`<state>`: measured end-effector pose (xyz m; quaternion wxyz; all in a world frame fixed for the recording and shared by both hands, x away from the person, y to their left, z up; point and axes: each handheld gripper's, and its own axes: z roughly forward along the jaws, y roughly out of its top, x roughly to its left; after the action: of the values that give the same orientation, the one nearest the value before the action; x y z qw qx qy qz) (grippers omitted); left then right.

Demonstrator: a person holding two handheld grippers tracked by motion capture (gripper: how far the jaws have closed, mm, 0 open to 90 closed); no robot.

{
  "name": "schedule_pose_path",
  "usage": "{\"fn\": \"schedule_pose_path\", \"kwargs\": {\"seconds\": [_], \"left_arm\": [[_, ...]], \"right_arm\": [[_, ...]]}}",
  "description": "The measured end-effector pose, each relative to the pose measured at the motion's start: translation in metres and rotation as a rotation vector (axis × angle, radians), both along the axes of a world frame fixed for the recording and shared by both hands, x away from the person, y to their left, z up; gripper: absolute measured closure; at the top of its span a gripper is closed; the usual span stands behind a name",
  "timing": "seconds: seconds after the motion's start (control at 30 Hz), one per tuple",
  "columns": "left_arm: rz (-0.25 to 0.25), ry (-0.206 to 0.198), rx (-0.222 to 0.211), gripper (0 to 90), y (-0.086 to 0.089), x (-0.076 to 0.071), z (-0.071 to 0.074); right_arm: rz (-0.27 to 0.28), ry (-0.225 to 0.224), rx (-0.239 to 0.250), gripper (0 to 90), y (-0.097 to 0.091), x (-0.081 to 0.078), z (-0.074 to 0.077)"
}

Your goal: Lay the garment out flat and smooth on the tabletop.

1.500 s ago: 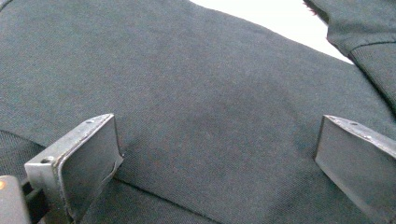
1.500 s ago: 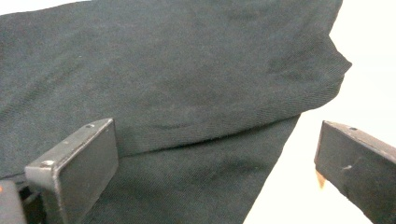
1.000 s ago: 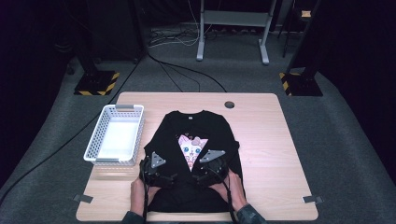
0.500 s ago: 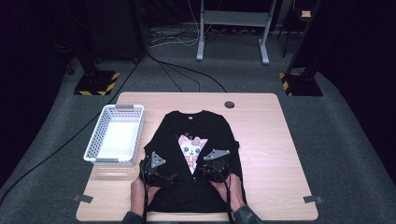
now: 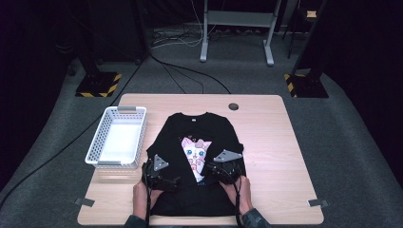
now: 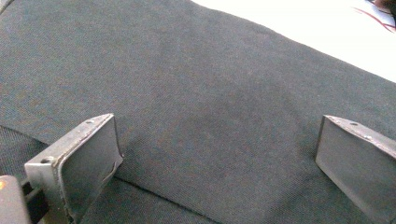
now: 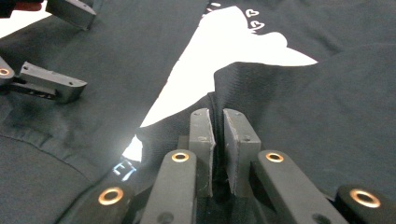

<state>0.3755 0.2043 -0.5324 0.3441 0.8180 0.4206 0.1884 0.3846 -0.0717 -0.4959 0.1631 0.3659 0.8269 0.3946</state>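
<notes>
A black T-shirt (image 5: 204, 128) with a white cat print (image 5: 195, 153) lies flat on the wooden table (image 5: 271, 142), collar at the far end. My right gripper (image 5: 212, 172) sits at the print's lower right. In the right gripper view it (image 7: 218, 126) is shut on a raised fold of the shirt (image 7: 327, 93), beside the white print (image 7: 224, 42). My left gripper (image 5: 174, 182) rests low on the shirt's left half. Its jaws (image 6: 215, 154) stand wide open over flat black cloth (image 6: 187, 70), pressing on nothing. The left gripper (image 7: 65, 46) also appears in the right gripper view.
A white mesh basket (image 5: 97, 142) stands on the table left of the shirt. A round cable hole (image 5: 233, 106) sits near the far edge. Bare wood lies to the right of the shirt. Stand feet and cables occupy the floor beyond.
My right gripper has shifted slightly to the right over the shirt. The left gripper has stayed where it was.
</notes>
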Motion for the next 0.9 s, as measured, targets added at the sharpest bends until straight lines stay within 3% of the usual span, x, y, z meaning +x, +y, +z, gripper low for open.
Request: {"fn": "schedule_pose_path", "kwargs": {"seconds": [0.23,0.53,0.9], "left_arm": [[-0.001,0.000,0.000,0.1,0.000,0.000,0.000],[0.000,0.000,0.000,0.2,0.000,0.000,0.000],[-0.001,0.000,0.000,0.1,0.000,0.000,0.000]], "right_arm": [[-0.024,-0.019,0.006,82.5,-0.011,0.001,0.007],[-0.083,-0.058,0.073,82.6,-0.043,0.002,0.021],[-0.135,-0.071,0.123,82.6,-0.071,0.003,0.025]]}}
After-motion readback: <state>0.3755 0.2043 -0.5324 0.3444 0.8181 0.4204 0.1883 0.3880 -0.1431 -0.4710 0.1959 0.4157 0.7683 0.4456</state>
